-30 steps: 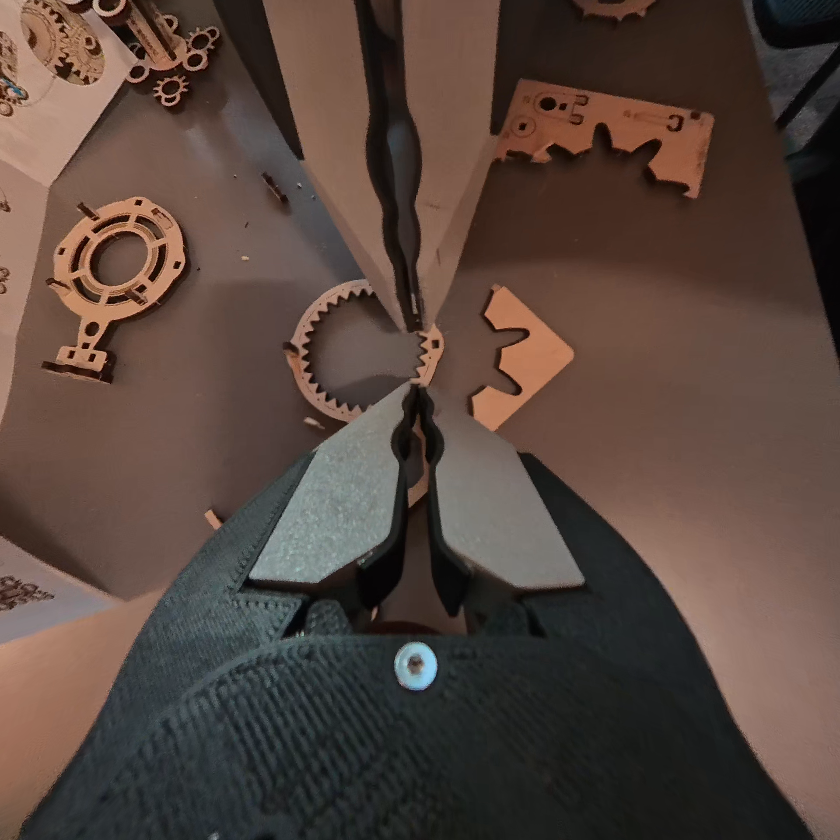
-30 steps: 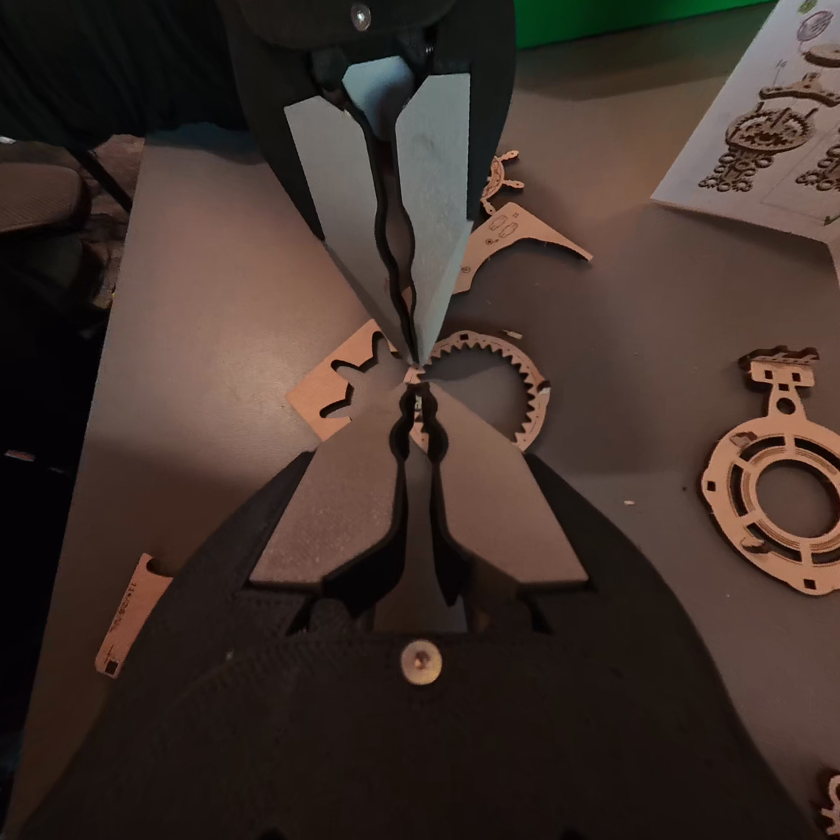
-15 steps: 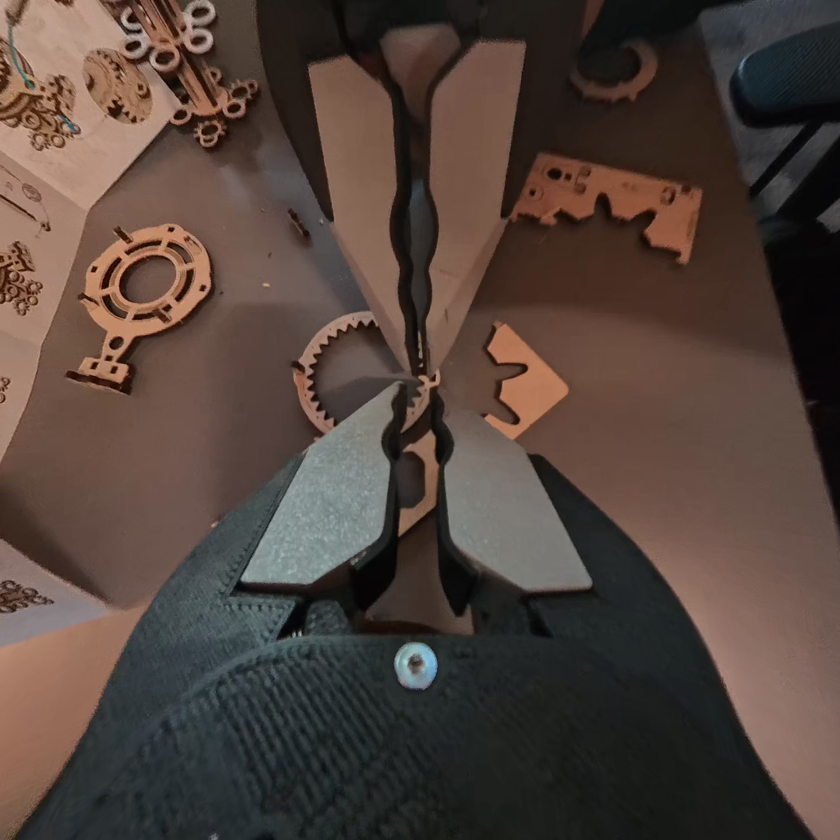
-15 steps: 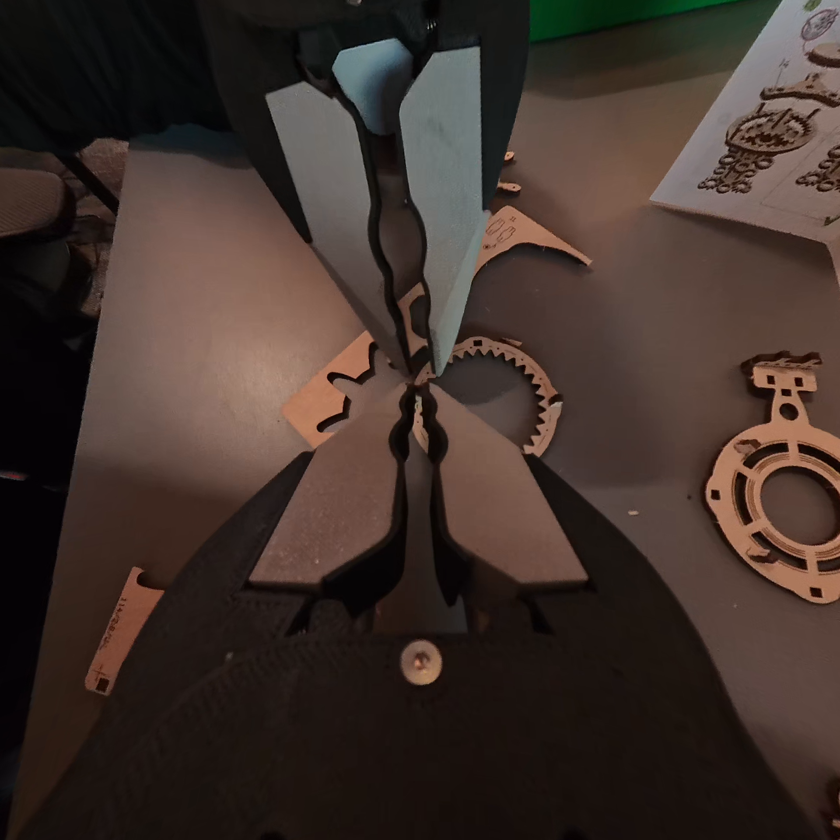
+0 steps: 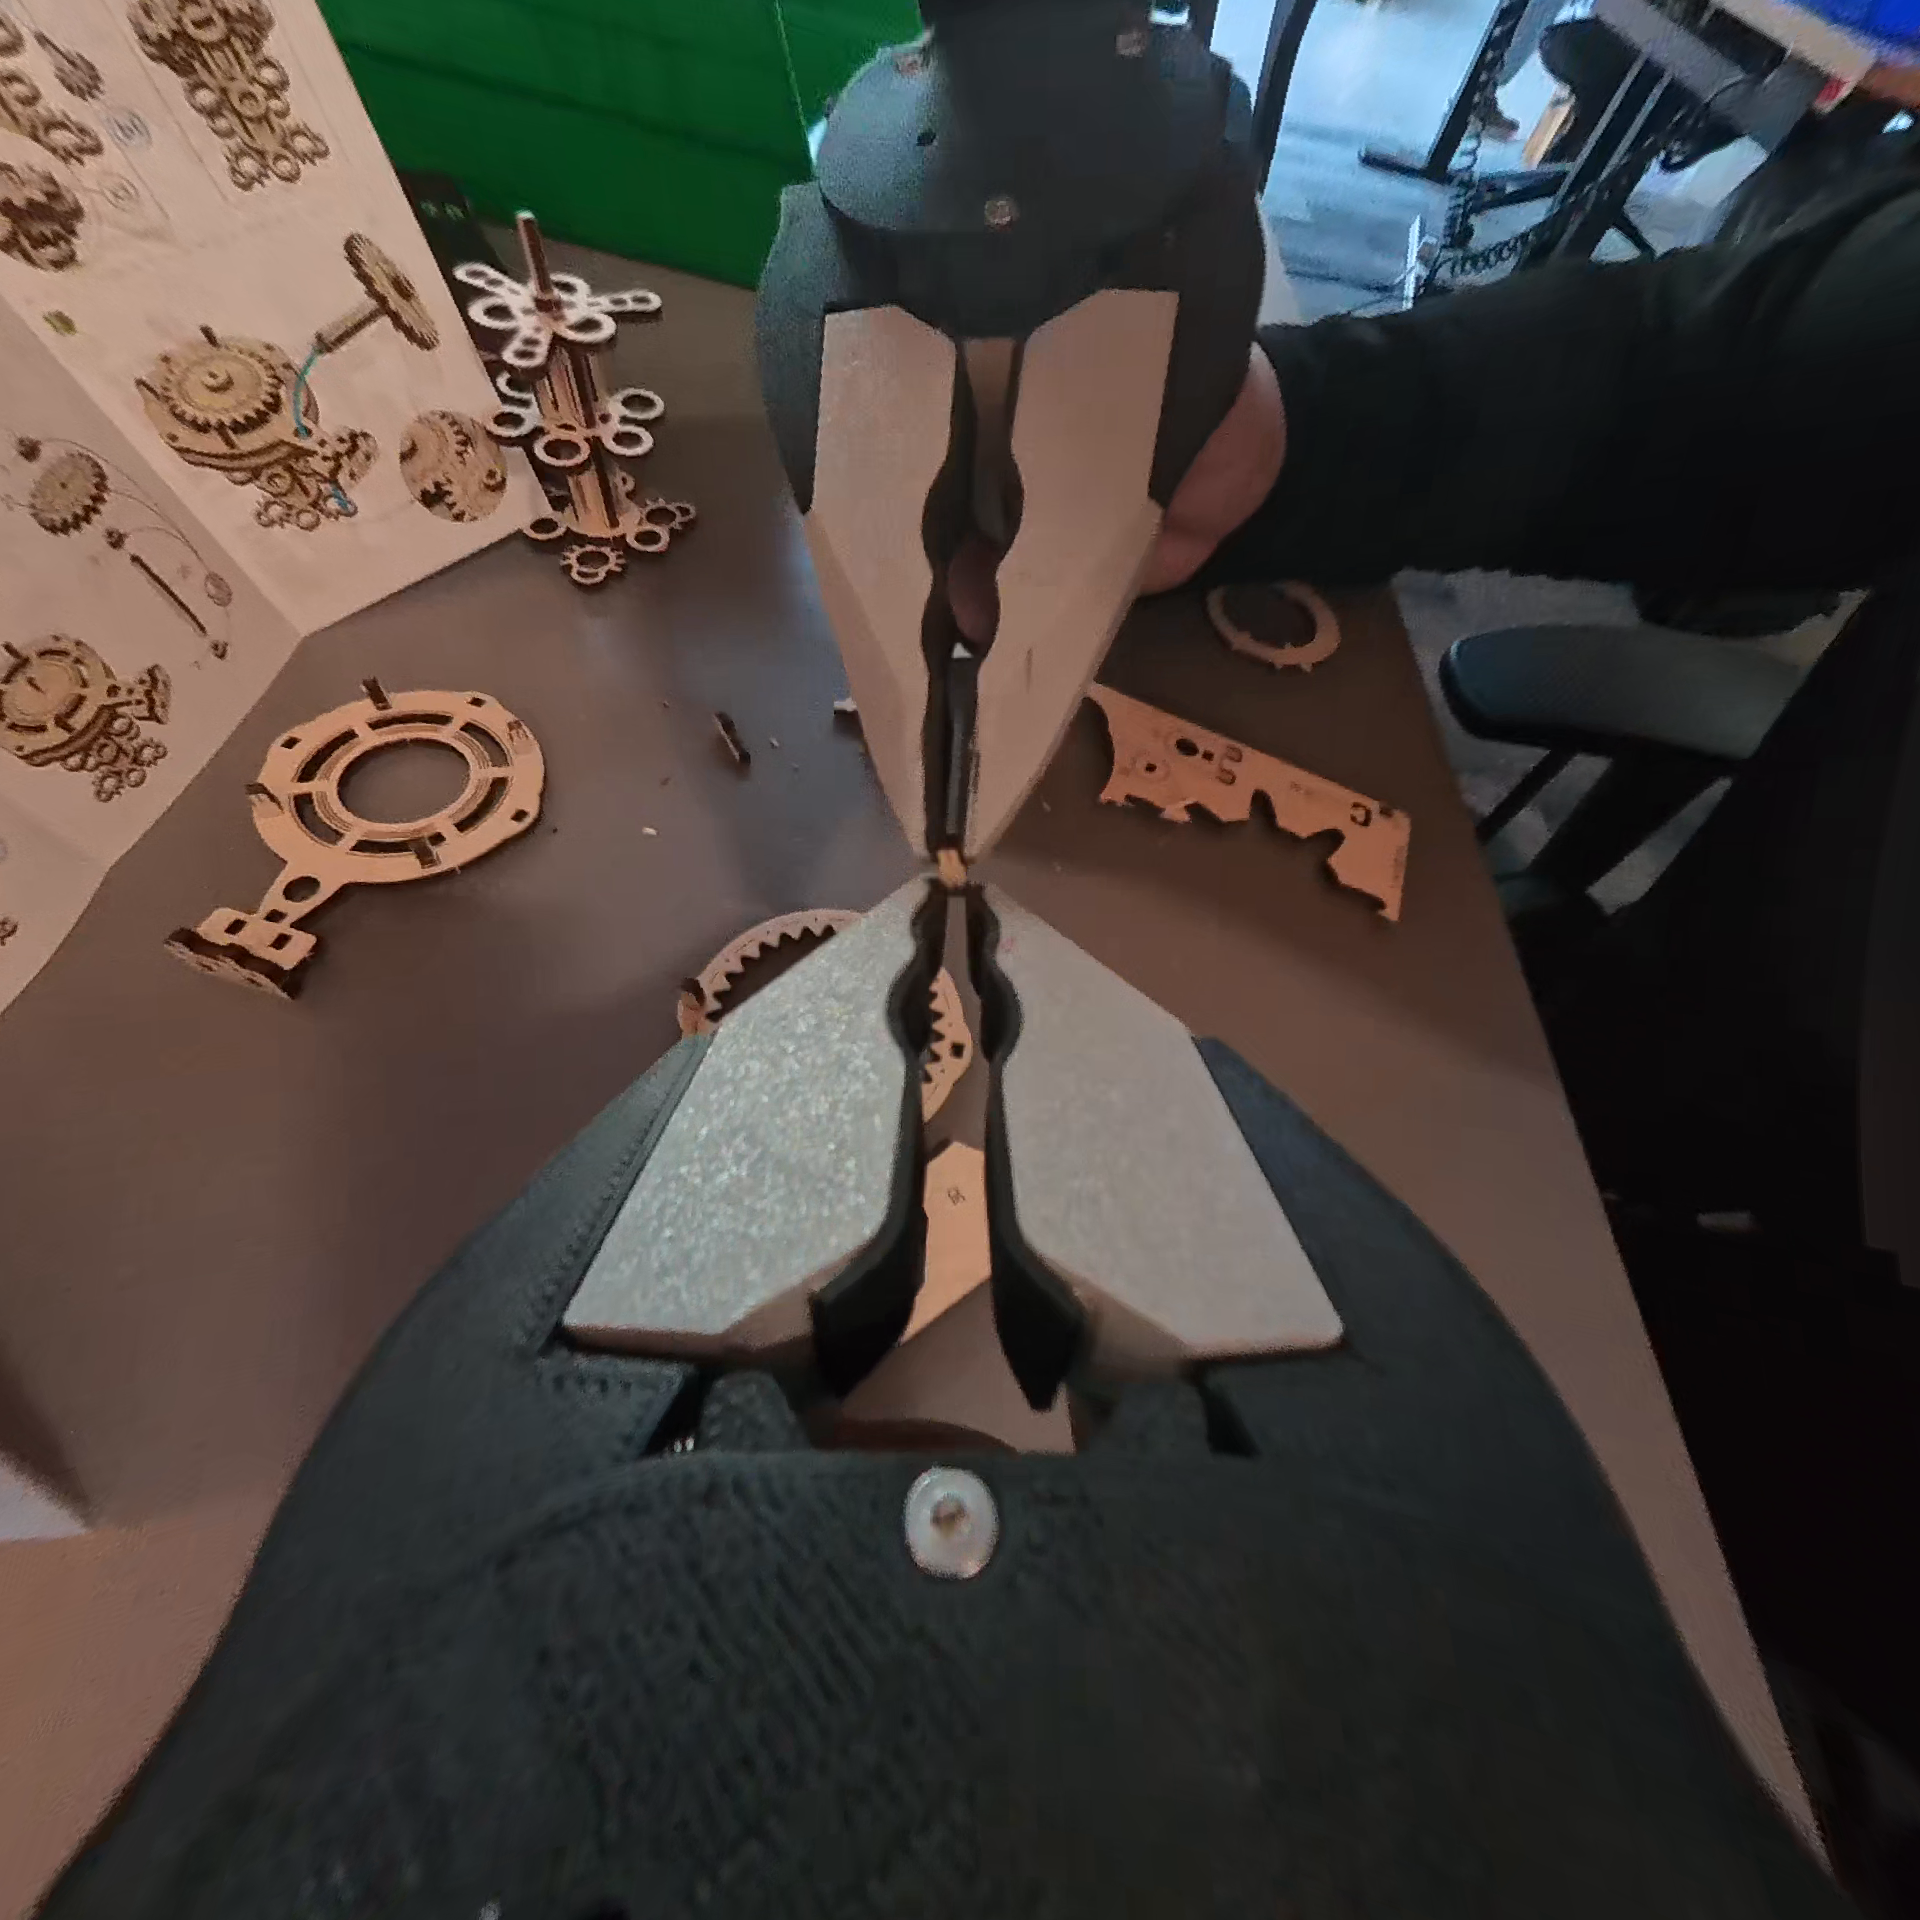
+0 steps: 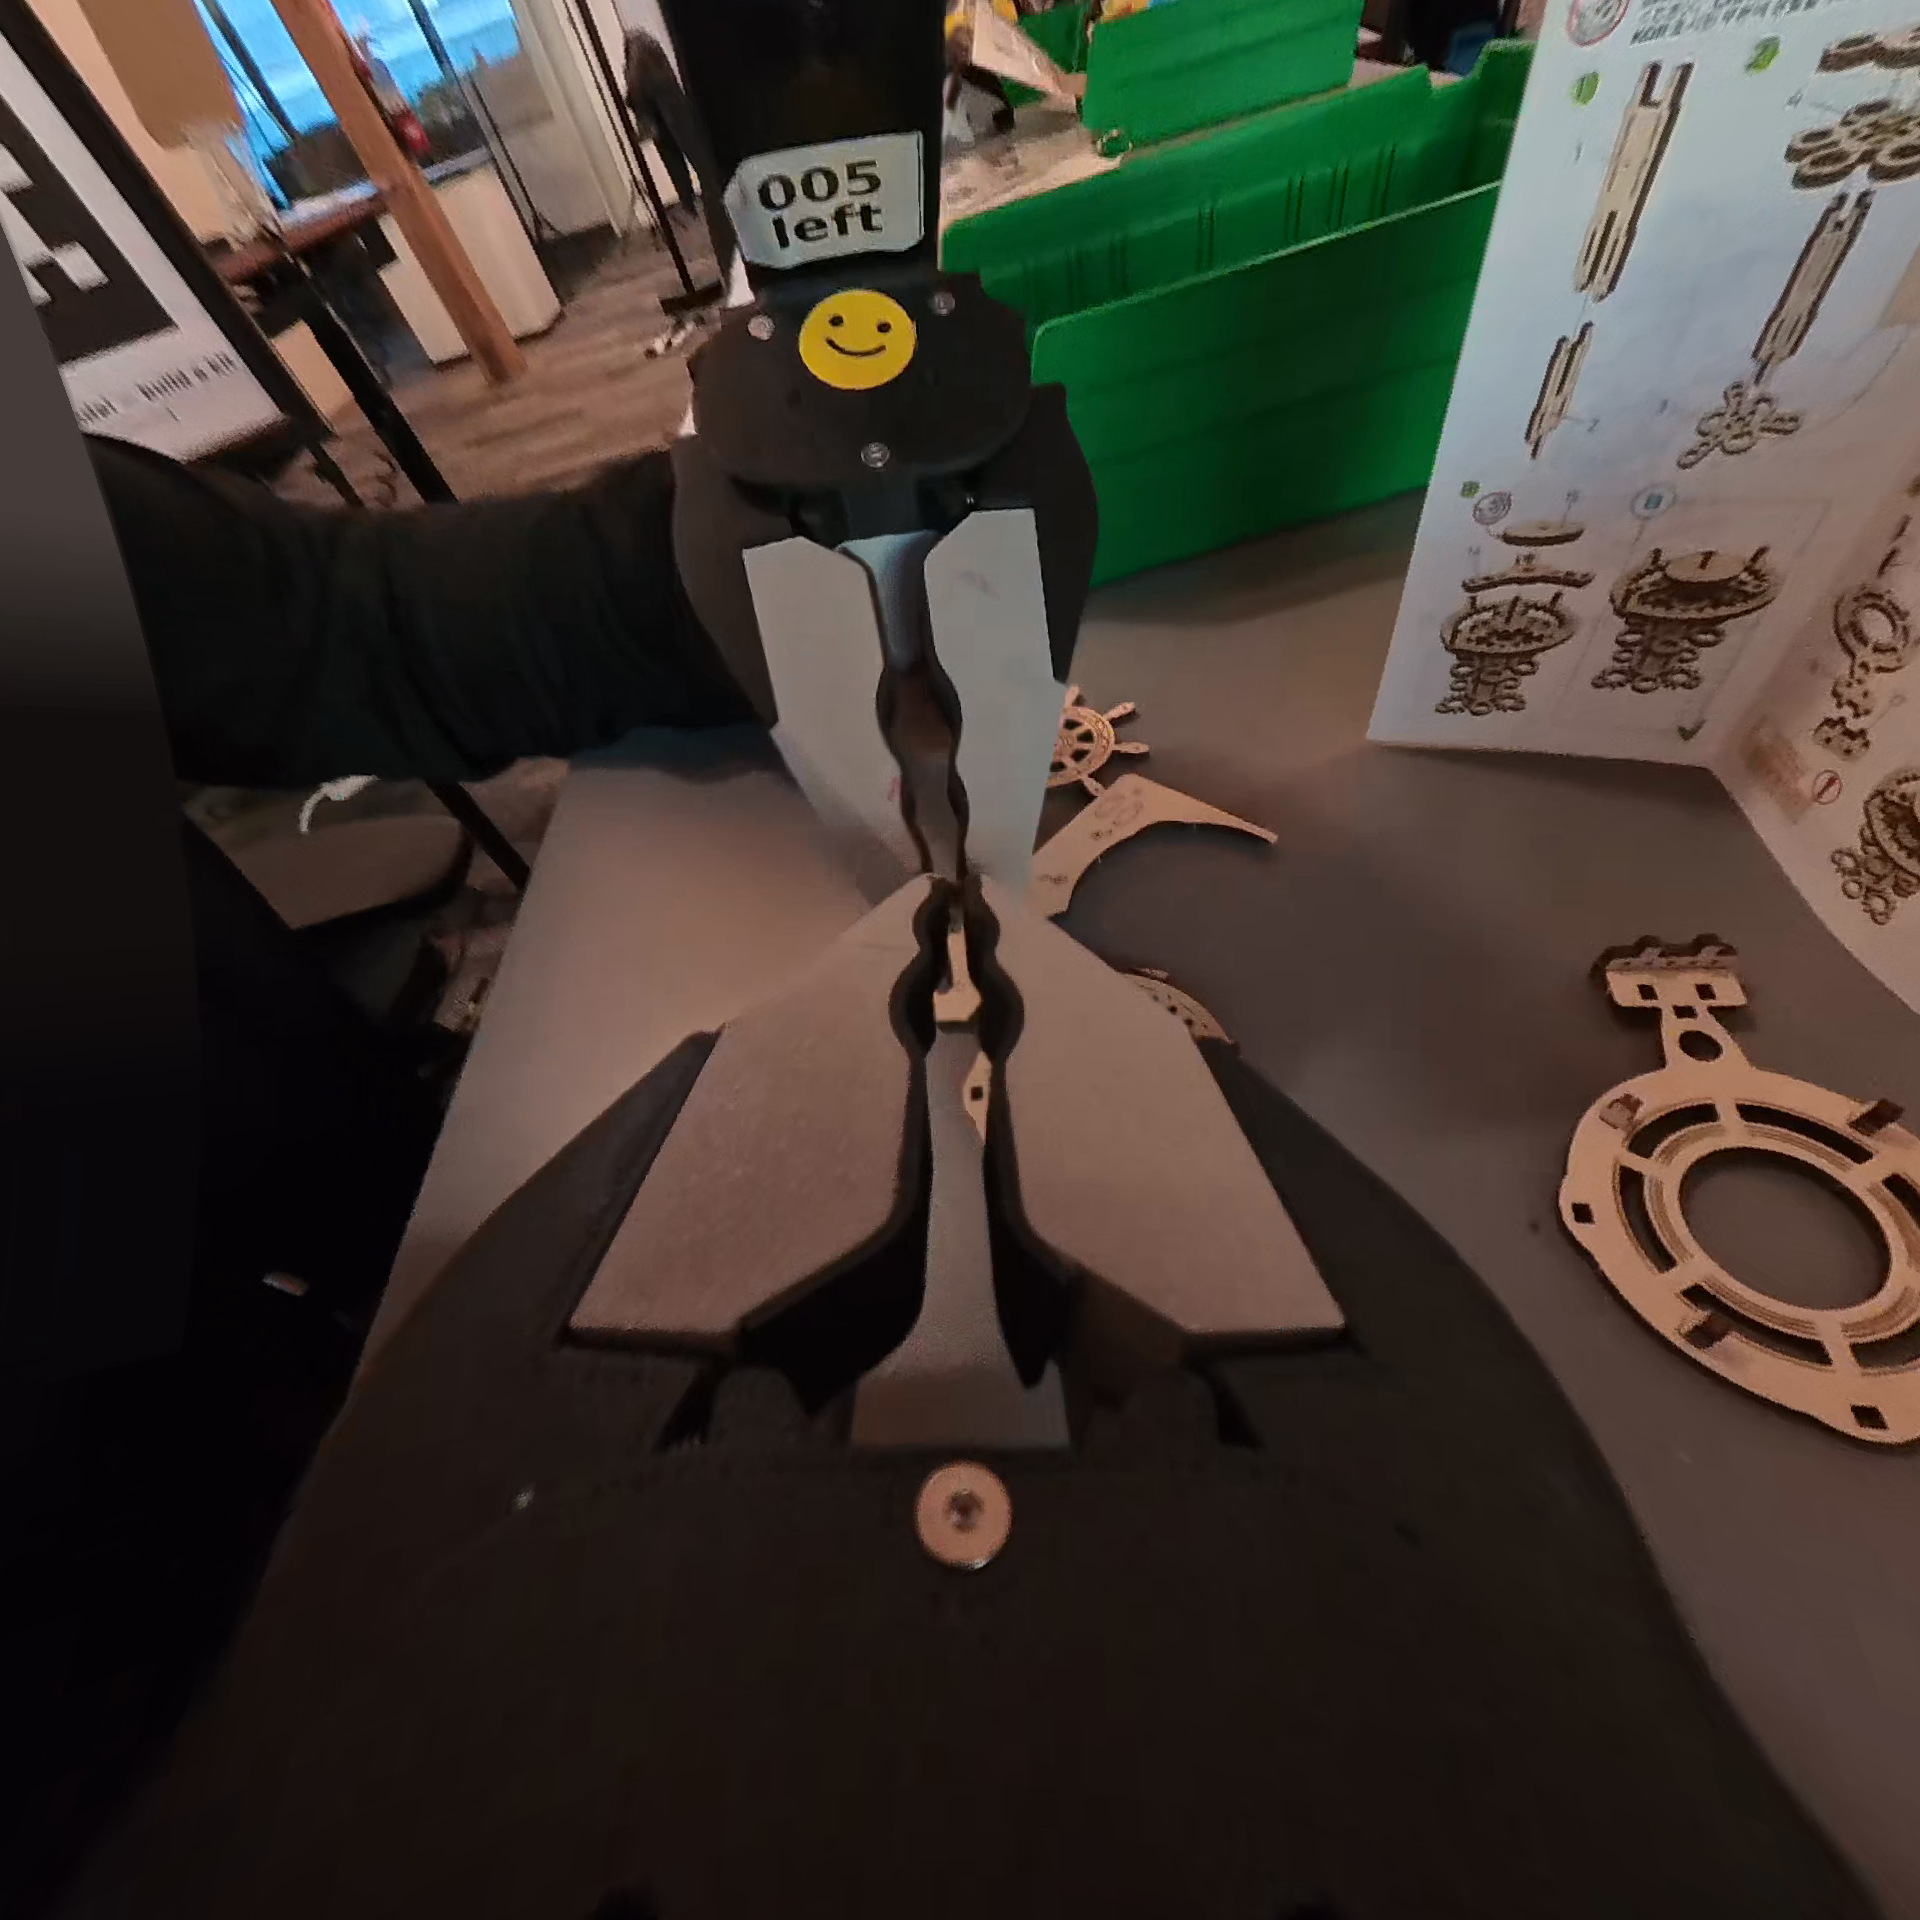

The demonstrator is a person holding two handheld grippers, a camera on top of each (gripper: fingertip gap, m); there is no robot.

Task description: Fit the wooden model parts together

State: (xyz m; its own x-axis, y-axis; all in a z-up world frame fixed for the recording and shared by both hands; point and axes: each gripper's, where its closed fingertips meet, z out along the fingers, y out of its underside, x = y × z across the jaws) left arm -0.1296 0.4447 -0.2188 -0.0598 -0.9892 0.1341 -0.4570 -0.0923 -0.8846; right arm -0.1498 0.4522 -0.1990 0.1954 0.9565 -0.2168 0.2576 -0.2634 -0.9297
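My left gripper [image 5: 948,896] and right gripper [image 5: 948,844] meet tip to tip in the air above the brown table [image 5: 1195,1039]. A small wooden piece [image 5: 951,865] sits between the tips, and both grippers look shut on it from opposite ends. In the right wrist view it shows as a pale strip [image 6: 954,982] between the fingers of my right gripper [image 6: 951,896], with the left gripper [image 6: 940,871] facing it. A toothed wooden ring [image 5: 774,961] lies on the table below, partly hidden by my left fingers; its edge also shows in the right wrist view [image 6: 1179,1013].
A round wooden frame with a stem [image 5: 384,800] [image 6: 1766,1216] lies beside the folded instruction sheet [image 5: 156,416] [image 6: 1714,416]. A wooden tower assembly [image 5: 577,416], a jagged offcut [image 5: 1268,800], a thin ring [image 5: 1273,623], a wheel-shaped part [image 6: 1091,738] and green crates [image 6: 1247,343] are farther off. The grippers are tip to tip, or close to it. Both grippers' tips are roughly 15 cm from the jagged offcut [image 5: 1268,800].
Both grippers have lifted off the toothed ring and tilted up, tips still together. The ring stays on the table.
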